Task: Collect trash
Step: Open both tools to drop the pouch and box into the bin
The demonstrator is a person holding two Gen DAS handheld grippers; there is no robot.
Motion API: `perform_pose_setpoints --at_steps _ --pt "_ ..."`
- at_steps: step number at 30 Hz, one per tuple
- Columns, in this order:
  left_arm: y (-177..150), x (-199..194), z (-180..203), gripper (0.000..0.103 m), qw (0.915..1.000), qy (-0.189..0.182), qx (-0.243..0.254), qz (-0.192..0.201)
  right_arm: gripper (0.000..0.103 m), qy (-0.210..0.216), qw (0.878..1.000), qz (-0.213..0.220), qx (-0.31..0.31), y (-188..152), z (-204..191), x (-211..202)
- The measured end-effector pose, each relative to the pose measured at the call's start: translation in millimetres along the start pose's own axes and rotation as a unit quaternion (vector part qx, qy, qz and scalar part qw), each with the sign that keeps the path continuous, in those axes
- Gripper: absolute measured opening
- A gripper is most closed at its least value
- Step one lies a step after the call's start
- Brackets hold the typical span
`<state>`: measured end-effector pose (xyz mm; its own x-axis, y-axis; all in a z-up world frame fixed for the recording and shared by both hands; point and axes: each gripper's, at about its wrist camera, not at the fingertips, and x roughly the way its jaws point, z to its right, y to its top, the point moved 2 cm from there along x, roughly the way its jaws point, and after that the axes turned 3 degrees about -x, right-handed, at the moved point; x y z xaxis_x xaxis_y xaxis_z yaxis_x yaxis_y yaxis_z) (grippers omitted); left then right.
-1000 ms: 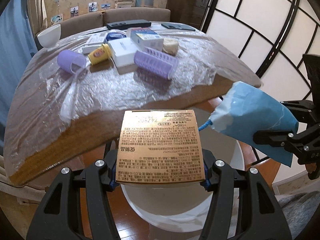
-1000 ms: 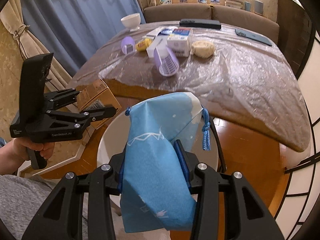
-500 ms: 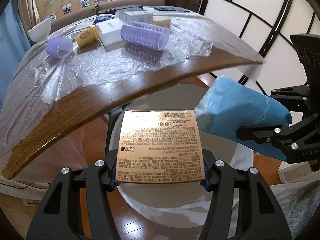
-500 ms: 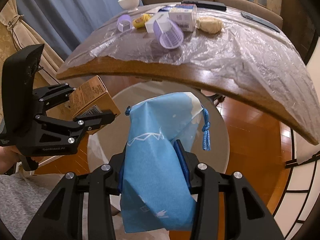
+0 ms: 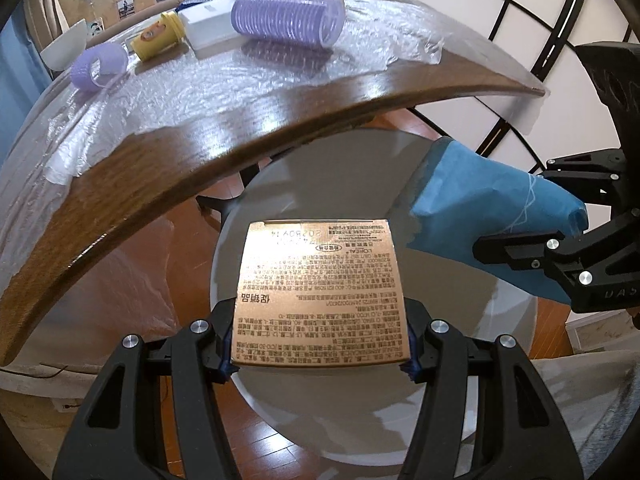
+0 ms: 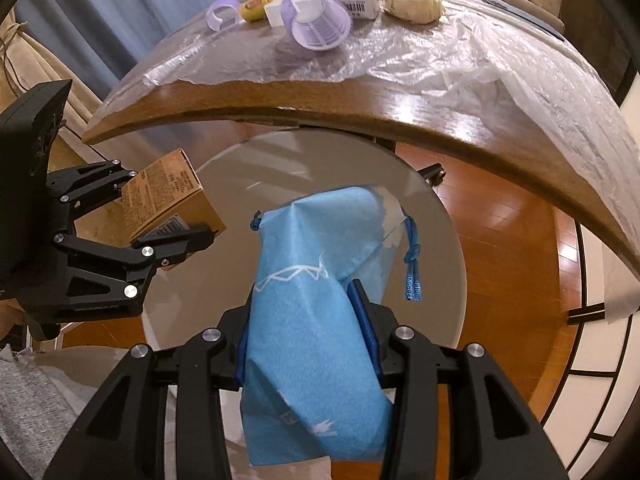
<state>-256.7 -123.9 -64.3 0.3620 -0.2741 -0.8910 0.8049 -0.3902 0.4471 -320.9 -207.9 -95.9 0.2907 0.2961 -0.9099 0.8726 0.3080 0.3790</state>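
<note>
Both grippers now lower, over white bin at frame centre. Left gripper clamps gold box; right gripper clamps blue pouch. Neither dropped yet. Curlers, yellow tube remain on counter, upper frame.

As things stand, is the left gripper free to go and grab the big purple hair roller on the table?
Probably not yet. The left gripper is shut on the gold box over the white bin, below the table edge; the purple roller lies unobstructed on top.
</note>
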Motion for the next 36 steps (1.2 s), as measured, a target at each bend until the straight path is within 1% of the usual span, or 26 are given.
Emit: perform_pose_setpoints --at_steps 15,24,26,27,28,29,30,31,36 --pt "-3.0 33.0 0.9 0.060 0.9998 0.004 0.001 -0.020 0.042 -0.005 1.000 -0.018 0.010 -1.7 6.0 21.9" --pt "-0.3 29.0 0.4 0.060 0.9997 0.010 0.005 -0.024 0.042 -0.004 1.000 -0.022 0.011 -1.9 10.6 23.7" --pt "1.7 27.1 -0.8 0.060 0.9997 0.008 0.003 -0.022 0.043 -0.003 1.000 -0.022 0.012 -0.4 10.8 23.4" --pt "2.8 25.6 -1.4 0.062 0.9998 0.006 0.001 -0.019 0.048 -0.005 1.000 -0.020 0.014 0.6 11.5 22.3" --pt "3.6 25.0 -1.9 0.068 0.9998 0.005 -0.002 -0.019 0.055 -0.006 1.000 -0.019 0.015 0.7 12.0 21.3" --pt "4.3 24.4 -3.4 0.082 0.9998 0.008 -0.006 -0.020 0.058 -0.003 1.000 -0.015 0.014 1.5 12.7 20.1" --pt "4.9 23.3 -4.6 0.084 0.9997 0.012 -0.010 -0.016 0.065 -0.004 1.000 -0.012 0.014 1.8 12.8 18.4" --pt "5.5 21.9 -5.7 0.084 0.9998 0.011 -0.012 -0.013 0.069 -0.006 1.000 -0.009 0.012 2.3 12.8 16.4" --pt "9.0 12.9 -11.7 0.085 0.9997 0.010 -0.022 -0.007 0.077 -0.015 1.000 0.005 0.013 5.1 14.6 4.8"
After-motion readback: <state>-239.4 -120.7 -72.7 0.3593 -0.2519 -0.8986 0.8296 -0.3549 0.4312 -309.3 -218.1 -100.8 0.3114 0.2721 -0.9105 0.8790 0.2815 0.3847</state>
